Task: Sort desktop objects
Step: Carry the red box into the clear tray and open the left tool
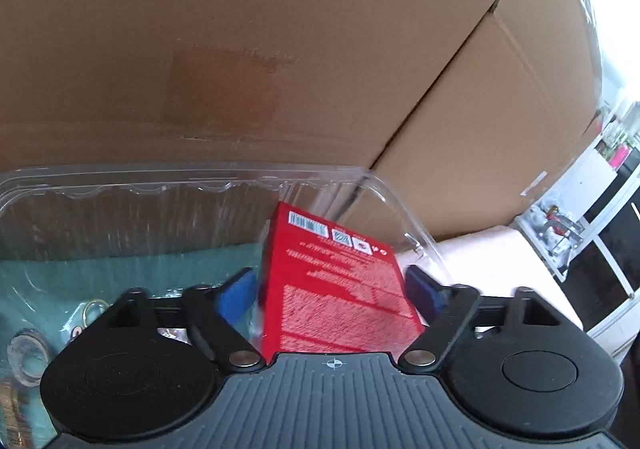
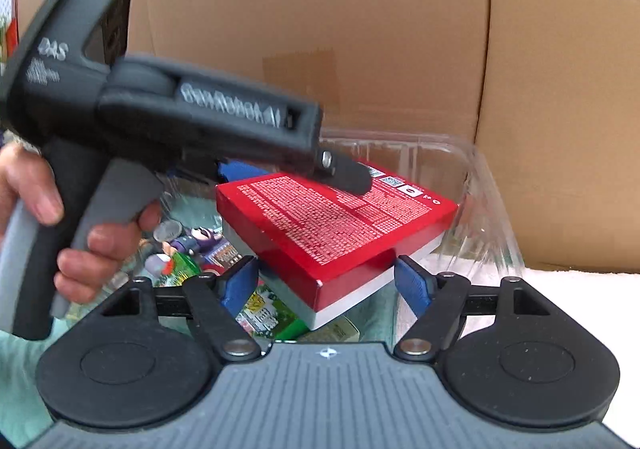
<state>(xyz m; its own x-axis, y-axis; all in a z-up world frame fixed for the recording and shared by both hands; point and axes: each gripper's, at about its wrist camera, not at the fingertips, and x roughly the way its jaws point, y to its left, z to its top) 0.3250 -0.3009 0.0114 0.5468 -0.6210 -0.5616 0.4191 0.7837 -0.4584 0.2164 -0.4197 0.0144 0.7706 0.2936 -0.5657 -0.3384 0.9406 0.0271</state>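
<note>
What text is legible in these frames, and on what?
"DAS": grey print on the left gripper's body.
"GenRobot.AI", blurred, so a likely reading: along the same body's side.
Red box: dense white print, barcode, QR code, all too small to read.
Green packets: print unreadable.

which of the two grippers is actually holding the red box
The left gripper: its blue pads press both sides of the red box over the clear plastic tray. The right gripper is open, jaws wide apart.

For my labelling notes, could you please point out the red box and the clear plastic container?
red box [image 2: 340, 225]: right wrist view, printed top face.
clear plastic container [image 1: 180, 179]: left wrist view, far rim.
</note>
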